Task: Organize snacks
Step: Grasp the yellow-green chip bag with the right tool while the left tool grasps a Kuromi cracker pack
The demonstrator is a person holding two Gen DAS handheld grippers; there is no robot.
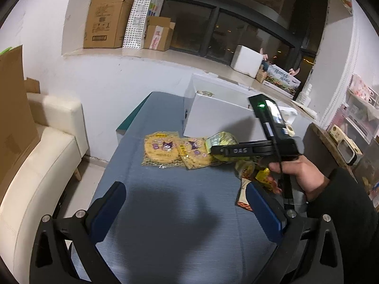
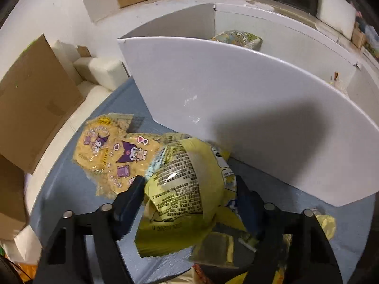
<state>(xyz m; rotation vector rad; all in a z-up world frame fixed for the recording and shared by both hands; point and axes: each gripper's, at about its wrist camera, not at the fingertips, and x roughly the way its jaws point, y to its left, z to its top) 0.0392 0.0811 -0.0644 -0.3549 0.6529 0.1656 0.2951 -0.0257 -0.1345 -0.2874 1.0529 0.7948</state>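
Yellow snack bag (image 2: 187, 189) sits clamped in right tongs (image 2: 189, 187); left tongs (image 1: 184, 203) gape, holding nothing.

On the table (image 1: 170, 203), two flat snack packets (image 2: 111, 151) lay side by side, overlapping, just before the open box (image 2: 236, 99) that stood at the table's far end. To their right, a puffed snack bag (image 2: 184, 184) sat between the right gripper's (image 2: 189, 189) fingers. Another bag (image 2: 239, 39) lay inside the box. A sofa (image 1: 40, 165) stood left of the table.
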